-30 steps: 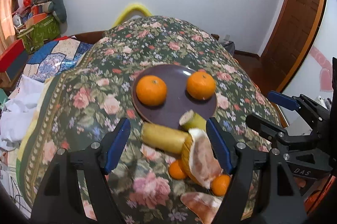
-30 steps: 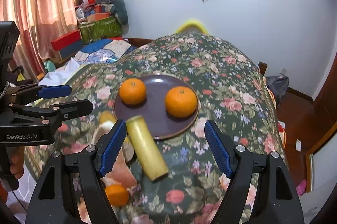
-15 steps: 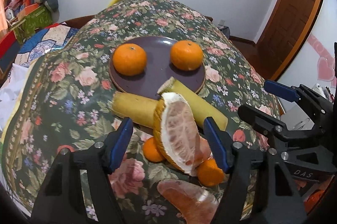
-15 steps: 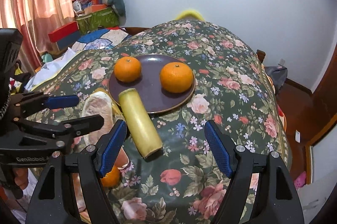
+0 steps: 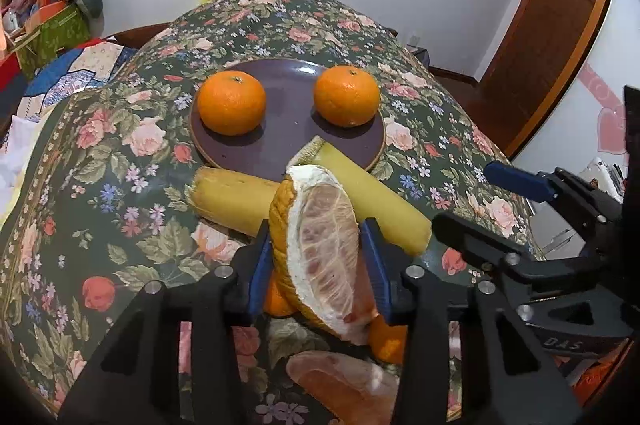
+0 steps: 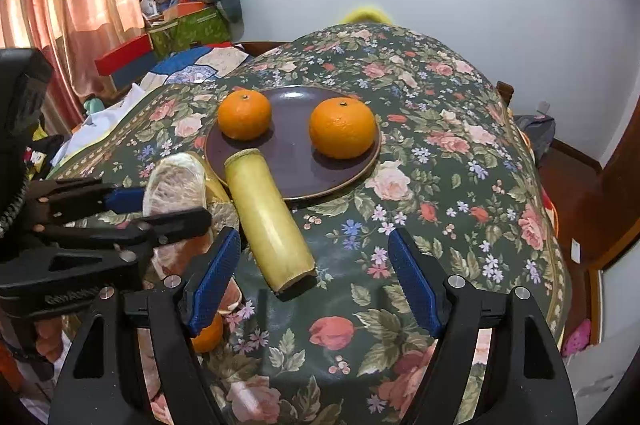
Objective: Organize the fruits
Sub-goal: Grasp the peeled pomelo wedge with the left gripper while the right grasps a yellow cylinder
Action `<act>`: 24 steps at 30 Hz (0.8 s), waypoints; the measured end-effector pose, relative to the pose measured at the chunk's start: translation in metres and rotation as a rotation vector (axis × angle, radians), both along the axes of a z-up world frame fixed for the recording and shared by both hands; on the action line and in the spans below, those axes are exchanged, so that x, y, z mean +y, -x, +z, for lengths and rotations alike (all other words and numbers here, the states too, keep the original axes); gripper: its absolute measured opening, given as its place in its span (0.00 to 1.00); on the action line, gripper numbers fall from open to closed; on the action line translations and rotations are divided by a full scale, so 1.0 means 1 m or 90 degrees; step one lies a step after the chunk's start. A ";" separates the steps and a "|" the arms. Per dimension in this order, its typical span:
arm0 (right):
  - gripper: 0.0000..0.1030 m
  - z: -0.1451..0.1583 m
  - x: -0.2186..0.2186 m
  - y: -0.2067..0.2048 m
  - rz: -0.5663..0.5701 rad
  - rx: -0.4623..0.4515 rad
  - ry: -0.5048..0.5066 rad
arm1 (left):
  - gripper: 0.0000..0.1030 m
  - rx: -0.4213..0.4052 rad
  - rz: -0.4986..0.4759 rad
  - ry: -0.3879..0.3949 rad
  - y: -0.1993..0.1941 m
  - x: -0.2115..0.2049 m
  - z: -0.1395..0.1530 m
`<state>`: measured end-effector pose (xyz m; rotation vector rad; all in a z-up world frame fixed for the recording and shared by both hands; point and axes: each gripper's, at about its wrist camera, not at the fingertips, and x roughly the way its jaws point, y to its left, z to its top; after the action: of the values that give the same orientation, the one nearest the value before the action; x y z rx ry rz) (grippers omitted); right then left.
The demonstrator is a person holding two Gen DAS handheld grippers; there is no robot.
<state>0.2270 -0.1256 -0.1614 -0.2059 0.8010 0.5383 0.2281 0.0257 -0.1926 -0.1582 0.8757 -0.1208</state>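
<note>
My left gripper (image 5: 318, 267) is shut on an upright pomelo wedge (image 5: 326, 253); it also shows in the right wrist view (image 6: 176, 185). A purple plate (image 5: 288, 141) holds two oranges (image 5: 231, 103) (image 5: 346, 96). Two yellow cut stalks (image 5: 234, 199) (image 5: 392, 205) lie by the plate's near rim, one resting on it. Small oranges (image 5: 388, 343) and another pomelo piece (image 5: 344, 381) lie under the gripper. My right gripper (image 6: 312, 279) is open and empty, above the tablecloth just near of a yellow stalk (image 6: 268, 217).
The table has a floral cloth (image 6: 440, 161) and falls away on all sides. Boxes and bedding (image 6: 176, 33) lie at the far left. A wooden door (image 5: 552, 37) stands at the right. The right gripper shows in the left wrist view (image 5: 520, 201).
My left gripper has closed its fingers onto the pomelo wedge, which was standing between open fingers before. The right gripper has lowered slightly and stays open.
</note>
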 end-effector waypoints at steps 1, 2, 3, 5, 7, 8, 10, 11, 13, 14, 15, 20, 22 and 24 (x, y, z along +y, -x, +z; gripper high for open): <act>0.71 -0.001 0.001 0.000 0.002 0.001 0.001 | 0.38 -0.005 0.003 0.002 0.002 0.003 0.002; 0.71 -0.003 0.003 -0.001 0.005 0.003 0.002 | 0.35 -0.009 0.005 0.002 0.002 0.005 0.004; 0.71 -0.004 0.005 -0.001 0.008 0.005 0.003 | 0.32 -0.013 0.007 0.003 0.004 0.009 0.006; 0.71 -0.007 0.010 -0.002 0.014 0.007 0.007 | 0.29 -0.020 0.009 0.006 0.005 0.015 0.010; 0.71 -0.011 0.014 -0.004 0.020 0.010 0.009 | 0.28 -0.023 0.007 0.010 0.005 0.021 0.012; 0.71 -0.013 0.016 -0.006 0.020 0.006 0.007 | 0.27 -0.025 0.008 0.010 0.005 0.022 0.013; 0.71 -0.018 0.020 -0.008 0.024 0.012 0.007 | 0.27 -0.030 0.010 0.013 0.005 0.026 0.014; 0.71 -0.021 0.021 -0.010 0.026 0.016 0.007 | 0.26 -0.031 0.010 0.016 0.004 0.027 0.015; 0.62 -0.026 0.025 -0.013 0.031 0.027 0.010 | 0.26 -0.032 0.013 0.024 0.003 0.031 0.015; 0.60 -0.029 0.027 -0.015 0.036 0.035 0.011 | 0.26 -0.032 0.014 0.026 0.002 0.032 0.015; 0.56 -0.032 0.029 -0.017 0.042 0.044 0.006 | 0.26 -0.033 0.015 0.029 0.001 0.033 0.014; 0.44 -0.039 0.036 -0.015 0.062 0.056 0.011 | 0.25 -0.039 0.014 0.027 -0.003 0.030 0.014; 0.41 -0.039 0.035 -0.013 0.067 0.052 0.019 | 0.24 -0.042 0.011 0.028 -0.003 0.029 0.016; 0.38 -0.038 0.029 -0.011 0.068 0.063 0.015 | 0.22 -0.045 0.010 0.029 -0.002 0.029 0.019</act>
<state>0.2381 -0.0963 -0.1991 -0.2455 0.8957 0.6436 0.2303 0.0545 -0.1738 -0.2019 0.8022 -0.1309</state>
